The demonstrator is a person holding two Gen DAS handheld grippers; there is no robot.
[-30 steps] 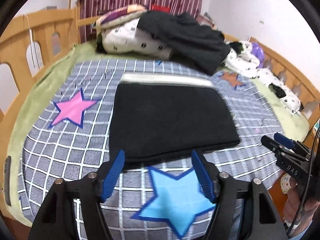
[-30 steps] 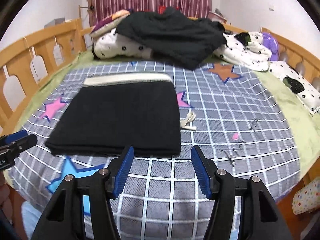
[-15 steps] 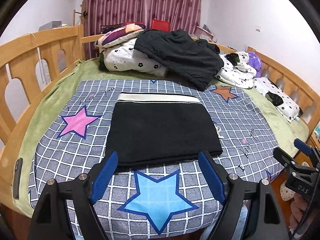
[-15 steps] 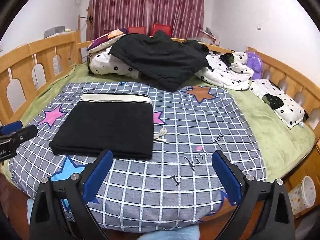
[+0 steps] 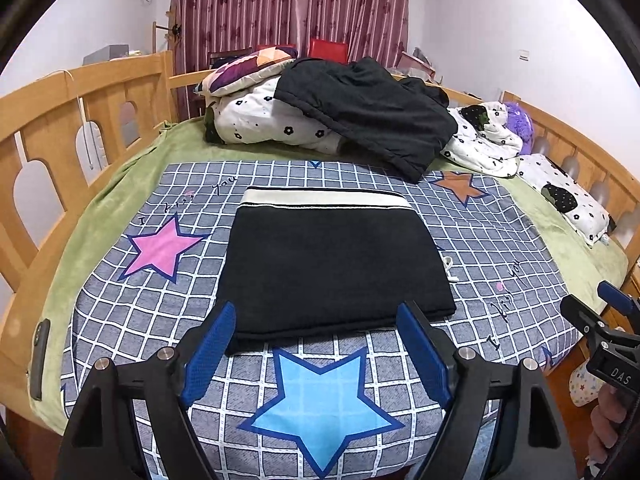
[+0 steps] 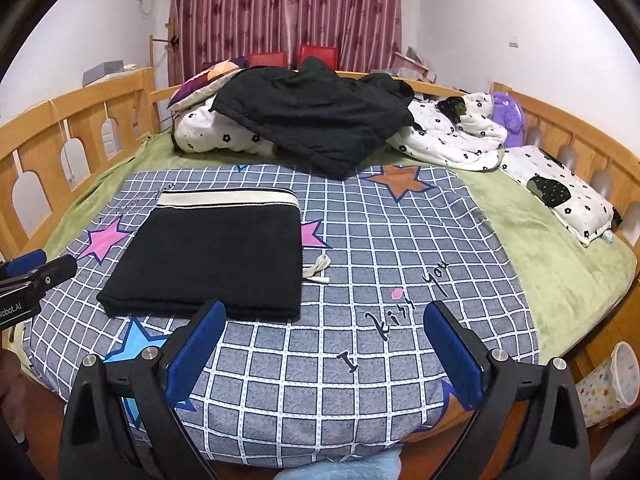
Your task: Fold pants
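A: Two grippers, left (image 5: 316, 350) and right (image 6: 322, 346), stand with fingers wide apart and nothing between them. Done?

B: Looks so. Keep clear, don't snag the hem. The pants (image 5: 334, 264) lie mid-frame on the bed (image 5: 120, 304): a flat black rectangle, white waistband on the far edge.

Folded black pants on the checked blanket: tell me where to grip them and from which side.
Grip the folded black pants at the thick near edge, by its two corners, coming in low from the foot of the bed. That edge faces both open grippers, its stacked layers lift off the checked blanket, and the white waistband lies on the far side.
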